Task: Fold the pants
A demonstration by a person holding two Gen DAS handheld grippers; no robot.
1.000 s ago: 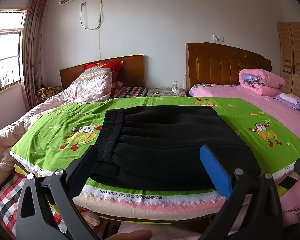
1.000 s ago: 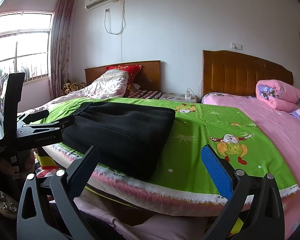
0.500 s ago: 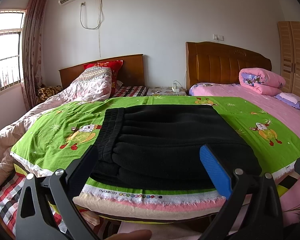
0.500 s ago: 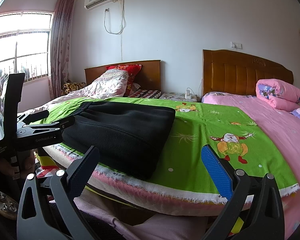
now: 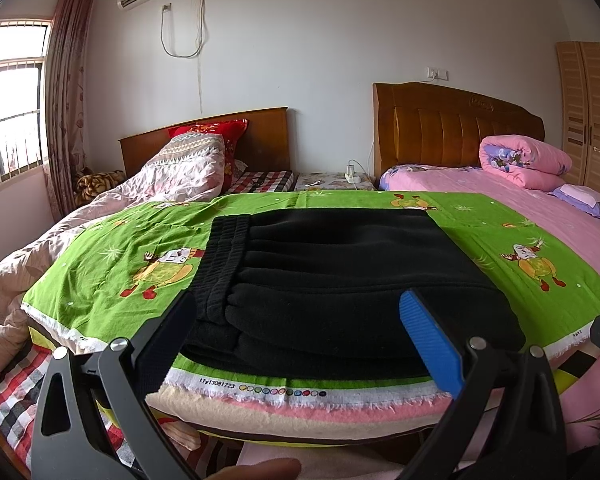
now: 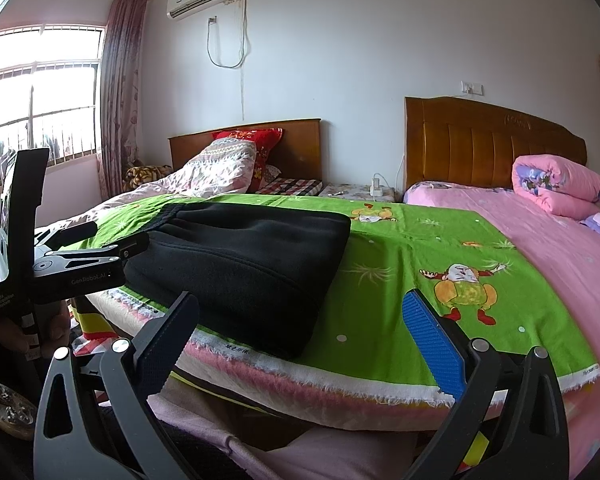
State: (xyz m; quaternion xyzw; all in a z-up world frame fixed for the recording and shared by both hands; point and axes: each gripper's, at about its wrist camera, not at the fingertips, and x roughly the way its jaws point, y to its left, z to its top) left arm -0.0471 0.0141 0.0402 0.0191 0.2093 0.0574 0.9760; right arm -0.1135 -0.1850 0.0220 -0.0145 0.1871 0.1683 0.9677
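Black pants [image 5: 340, 276] lie folded in a thick rectangle on a green cartoon-print sheet [image 5: 112, 264], waistband at the left. They also show in the right wrist view [image 6: 252, 256]. My left gripper [image 5: 296, 316] is open and empty, held just in front of the bed's near edge, facing the pants. It also shows in the right wrist view [image 6: 96, 248] at the left, beside the pants. My right gripper [image 6: 300, 320] is open and empty, off the near edge, right of the pants.
The green sheet covers a padded board at the bed's foot [image 6: 380, 384]. A pink quilt roll [image 6: 560, 188] lies by the right headboard. A patterned duvet [image 5: 188, 168] and red pillow [image 5: 220, 132] lie on the left bed. A wardrobe [image 5: 588, 112] stands far right.
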